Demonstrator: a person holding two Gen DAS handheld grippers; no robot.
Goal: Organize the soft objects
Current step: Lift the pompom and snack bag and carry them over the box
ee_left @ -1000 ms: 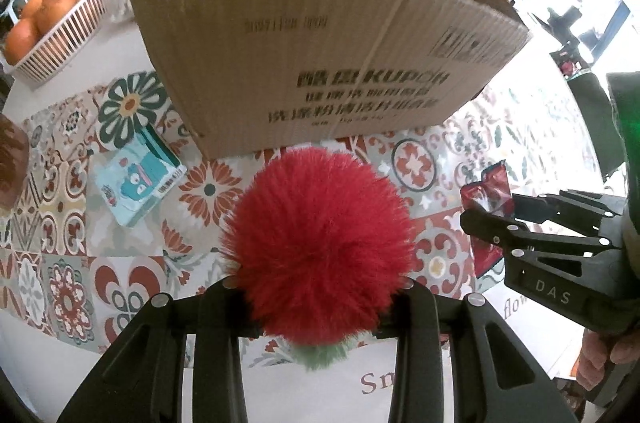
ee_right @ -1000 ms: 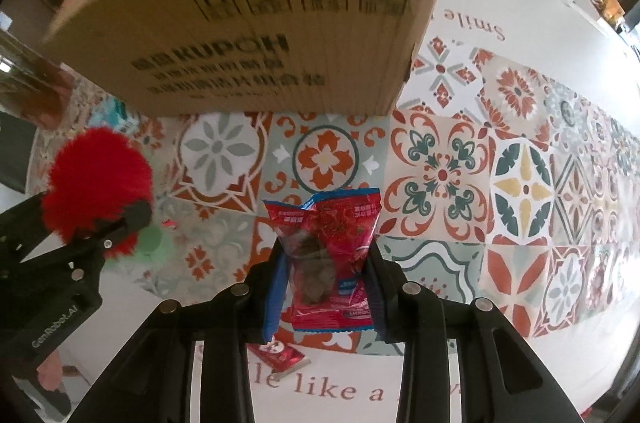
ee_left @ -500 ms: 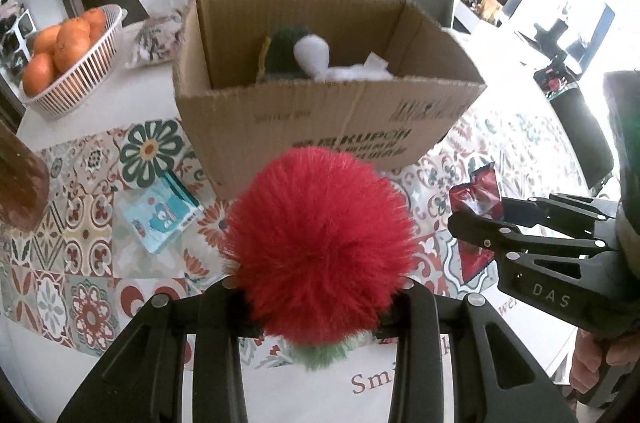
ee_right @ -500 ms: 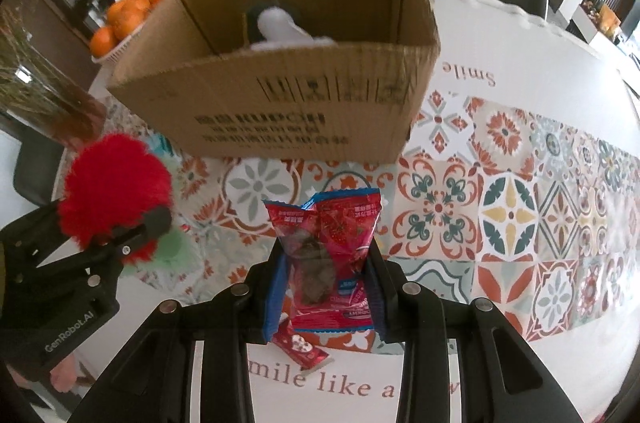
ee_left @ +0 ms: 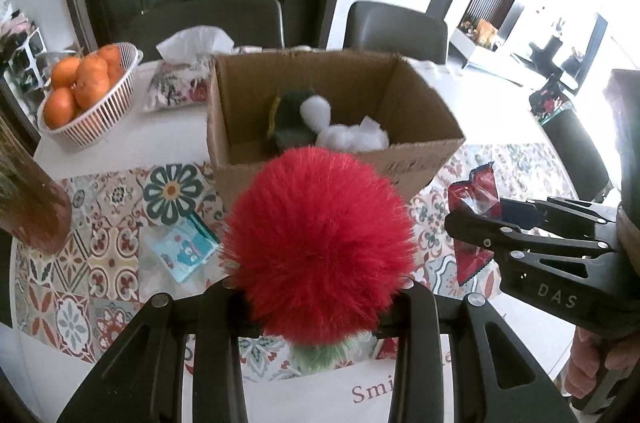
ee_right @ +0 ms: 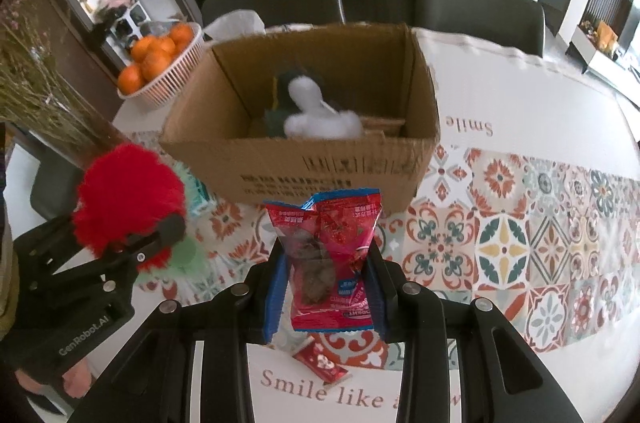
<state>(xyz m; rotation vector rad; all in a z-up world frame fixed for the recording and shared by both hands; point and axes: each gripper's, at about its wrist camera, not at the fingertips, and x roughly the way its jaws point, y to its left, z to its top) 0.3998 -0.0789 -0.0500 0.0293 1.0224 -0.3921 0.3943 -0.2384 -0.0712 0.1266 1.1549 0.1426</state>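
A white basket of oranges [ee_left: 86, 103] stands at the far left of the desk [ee_right: 540, 95], with a light-blue packet [ee_left: 182, 251] lying on the patterned cloth nearer in. The left tongs [ee_left: 316, 297] are closed on a fluffy red pompom [ee_left: 320, 243], held above the desk in front of the open cardboard box [ee_right: 320, 159], which holds a white fluffy toy [ee_right: 316, 115]. To the right, the right tongs [ee_right: 326, 275] are clamped on a red snack packet [ee_right: 330, 255], also held up before the box.
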